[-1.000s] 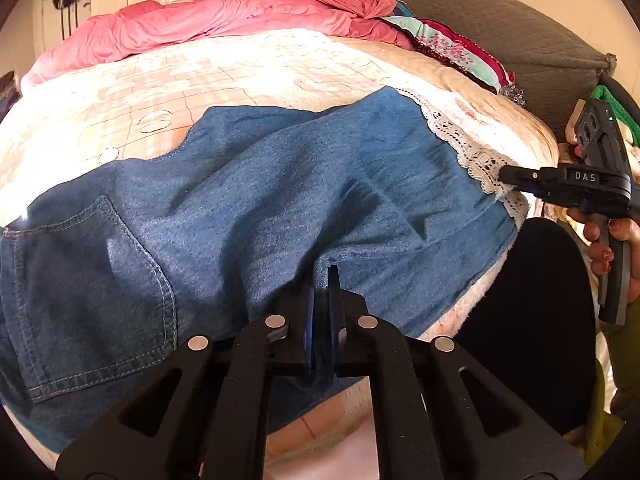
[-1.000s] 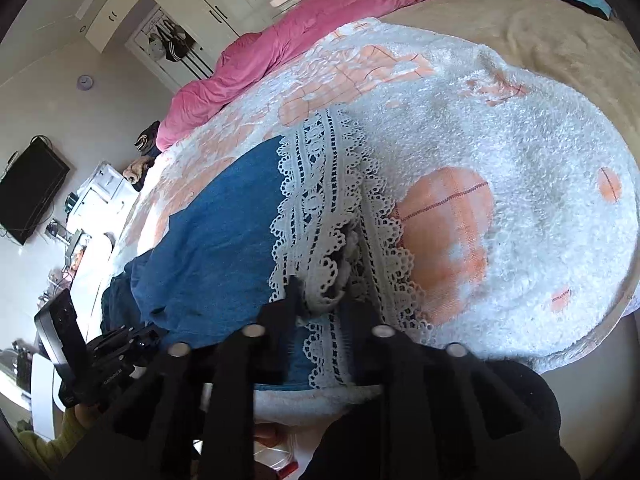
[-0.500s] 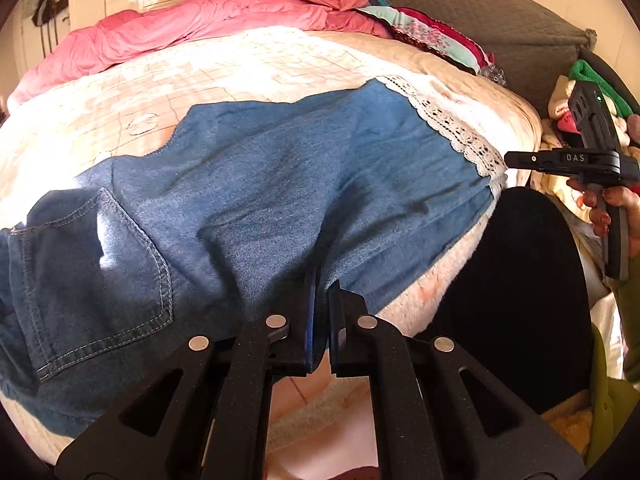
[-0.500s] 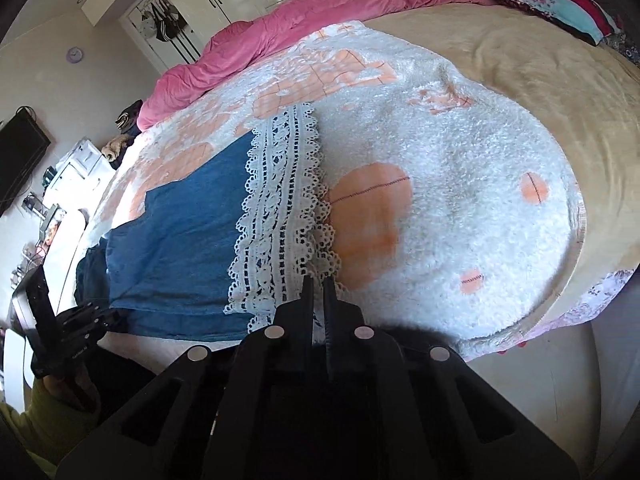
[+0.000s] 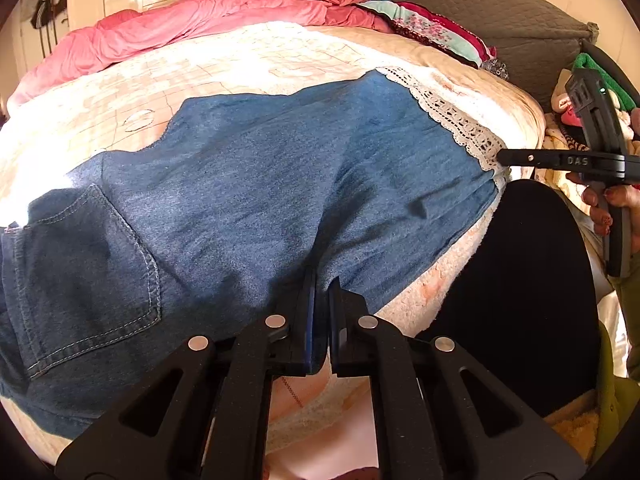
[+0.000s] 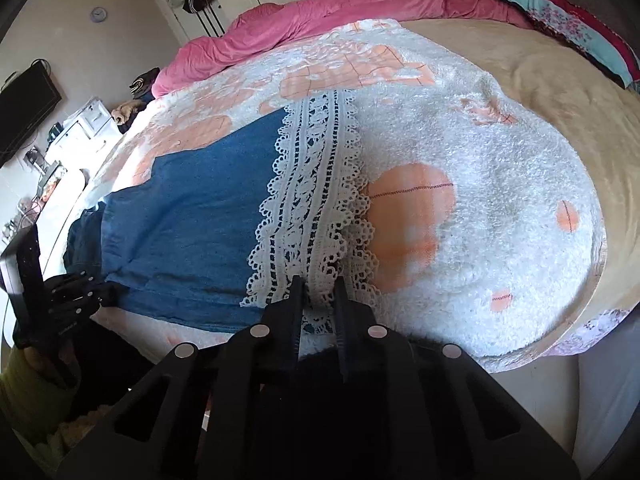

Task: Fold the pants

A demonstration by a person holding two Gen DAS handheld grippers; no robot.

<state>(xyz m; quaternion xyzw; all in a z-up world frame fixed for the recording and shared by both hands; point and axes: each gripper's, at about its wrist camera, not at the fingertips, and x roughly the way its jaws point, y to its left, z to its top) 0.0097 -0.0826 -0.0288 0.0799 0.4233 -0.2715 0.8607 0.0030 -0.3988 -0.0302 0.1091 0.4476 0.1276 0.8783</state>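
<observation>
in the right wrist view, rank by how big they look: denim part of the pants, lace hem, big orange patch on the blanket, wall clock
1. denim part of the pants
2. lace hem
3. orange patch, fairly close to the lace in area, so this order is unsure
4. wall clock, tiny and far from the camera

The pants (image 5: 248,200) run off the left edge — waistband unseen.

**Bright daylight, heavy fisheye bend**

Sun glares hard on the blanket (image 5: 48,152) at my left view's left edge, washing it white. My pants (image 5: 260,200) carry soft shadows near my left claw (image 5: 322,320). Both views curve strongly, corners black; focus is sharp, no blur
</observation>
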